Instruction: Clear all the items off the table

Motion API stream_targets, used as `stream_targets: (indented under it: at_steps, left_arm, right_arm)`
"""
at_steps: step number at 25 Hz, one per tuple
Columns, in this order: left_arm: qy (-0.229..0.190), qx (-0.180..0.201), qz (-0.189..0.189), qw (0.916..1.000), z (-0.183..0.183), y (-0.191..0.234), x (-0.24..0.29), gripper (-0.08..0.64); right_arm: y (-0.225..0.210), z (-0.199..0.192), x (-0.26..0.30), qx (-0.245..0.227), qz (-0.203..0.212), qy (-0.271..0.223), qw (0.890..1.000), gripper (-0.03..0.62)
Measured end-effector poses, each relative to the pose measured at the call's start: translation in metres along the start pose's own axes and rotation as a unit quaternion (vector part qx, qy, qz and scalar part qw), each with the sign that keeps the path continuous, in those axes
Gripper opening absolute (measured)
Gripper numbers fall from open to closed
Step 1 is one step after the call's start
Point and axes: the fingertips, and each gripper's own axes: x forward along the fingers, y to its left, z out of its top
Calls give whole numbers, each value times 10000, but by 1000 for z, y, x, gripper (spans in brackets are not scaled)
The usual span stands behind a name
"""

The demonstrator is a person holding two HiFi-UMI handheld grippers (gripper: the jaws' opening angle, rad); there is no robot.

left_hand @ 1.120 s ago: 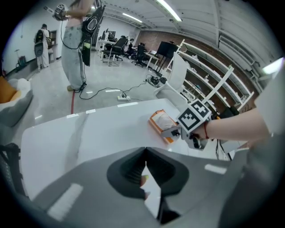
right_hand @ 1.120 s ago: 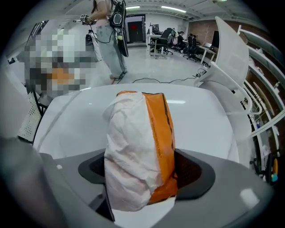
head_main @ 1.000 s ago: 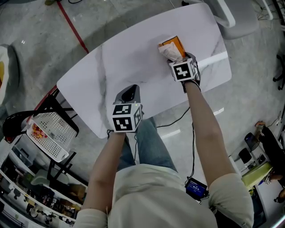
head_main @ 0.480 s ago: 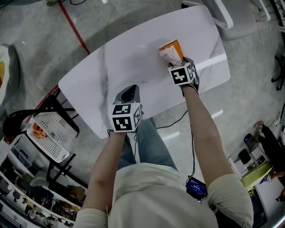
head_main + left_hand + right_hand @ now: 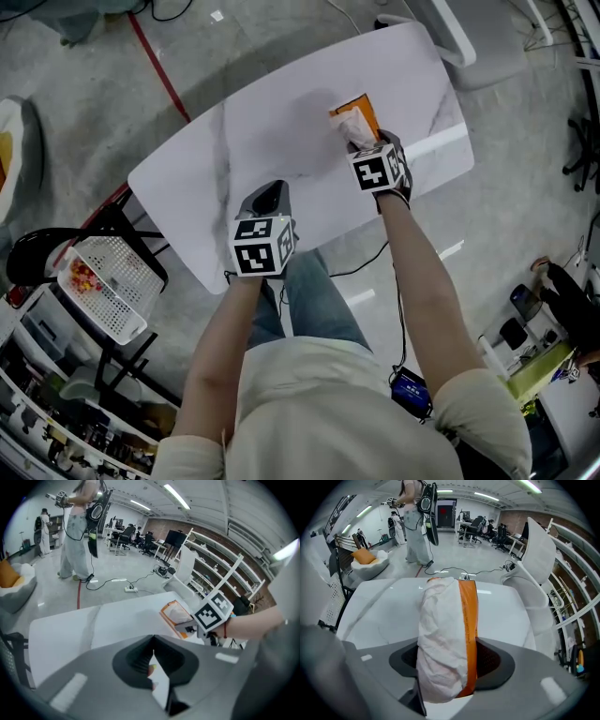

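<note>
One orange and white crinkled packet (image 5: 353, 117) lies at the far right of the white marble table (image 5: 234, 141). My right gripper (image 5: 364, 139) is shut on its near end. In the right gripper view the packet (image 5: 445, 634) fills the gap between the jaws, and the right gripper (image 5: 447, 667) presses on both its sides. My left gripper (image 5: 270, 194) hovers over the table's near edge, shut with nothing in it. From the left gripper view the packet (image 5: 177, 614) shows beyond the left gripper (image 5: 152, 667), which stands well apart from it.
A white perforated basket (image 5: 105, 281) with small items sits on a black rack left of the table. A white chair (image 5: 473, 33) stands beyond the far right end. Cables and a red line (image 5: 159, 66) run on the floor. A person (image 5: 417, 522) stands further off.
My right gripper has drawn a little back along the table with the packet between its jaws. The left gripper has stayed where it was.
</note>
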Motion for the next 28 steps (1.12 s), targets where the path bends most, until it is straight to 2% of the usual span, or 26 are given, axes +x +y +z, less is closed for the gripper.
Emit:
stream_targets:
  at_steps: [16, 28]
  left_arm:
    - [-254, 54, -33, 9997, 1, -7, -66, 8]
    - [-497, 77, 2, 9987, -1, 9, -119, 8]
  right_arm:
    - [26, 5, -76, -106, -122, -202, 9997, 293]
    - [66, 9, -126, 21, -100, -400, 9991, 295]
